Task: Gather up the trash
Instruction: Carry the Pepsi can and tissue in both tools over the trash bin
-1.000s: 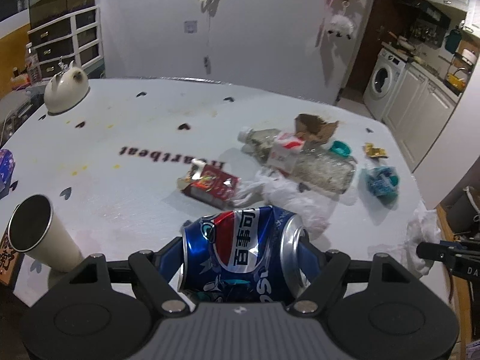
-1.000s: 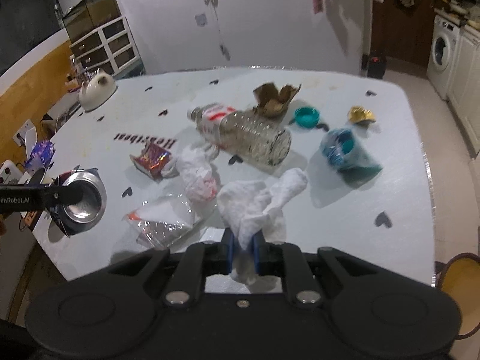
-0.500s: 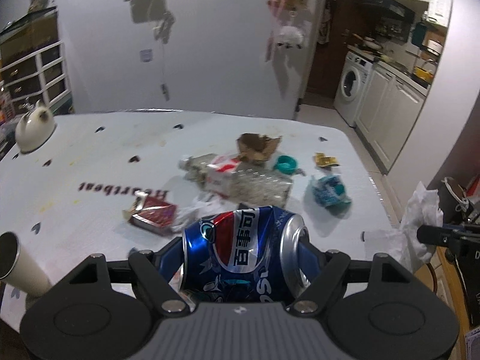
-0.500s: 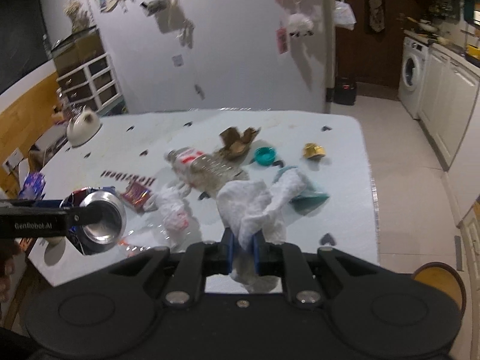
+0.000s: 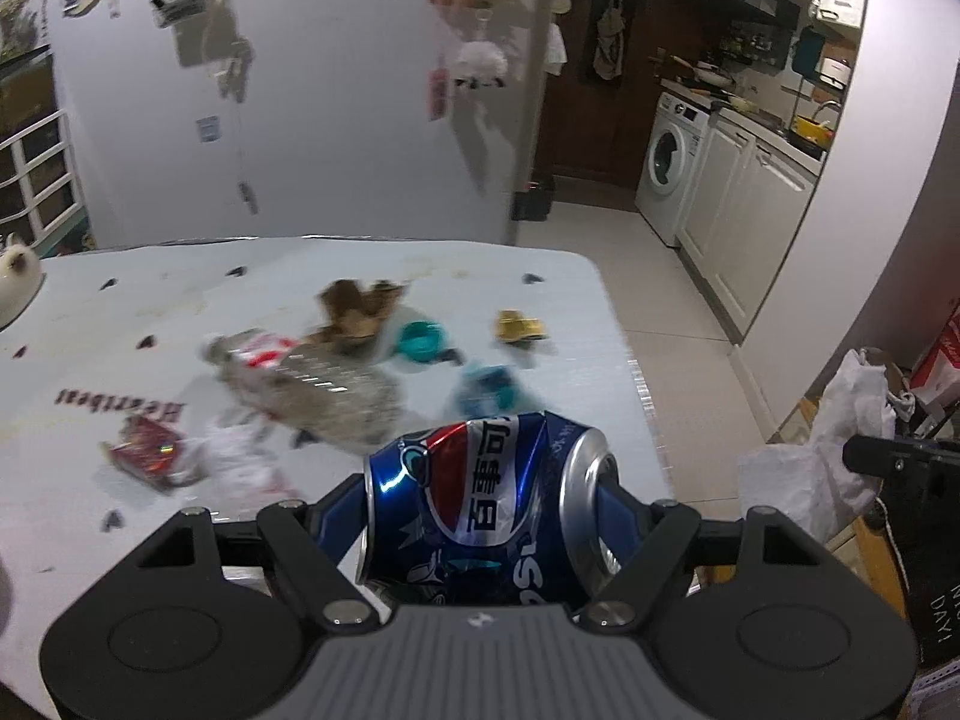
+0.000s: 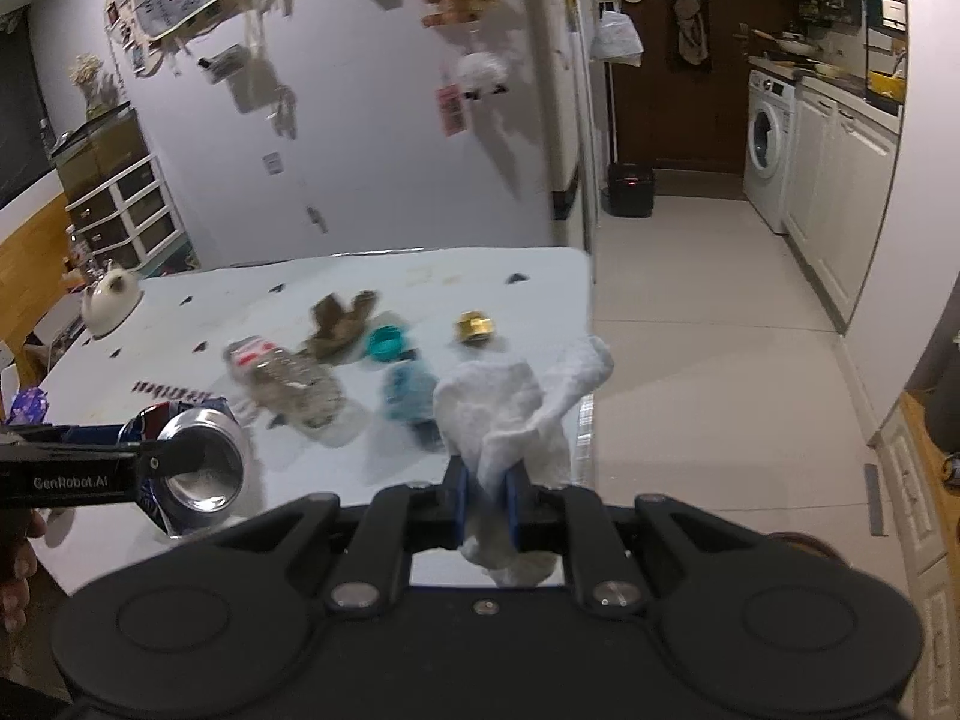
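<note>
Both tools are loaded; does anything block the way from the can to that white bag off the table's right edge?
Nothing visible does. The blue can in the left tool is past the table litter; only the tissue hangs before the white bag.

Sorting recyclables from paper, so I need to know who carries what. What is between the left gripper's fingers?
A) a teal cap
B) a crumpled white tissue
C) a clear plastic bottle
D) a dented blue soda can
D: the left gripper clamps a dented blue soda can sideways, while the tissue is in the right gripper.
</note>
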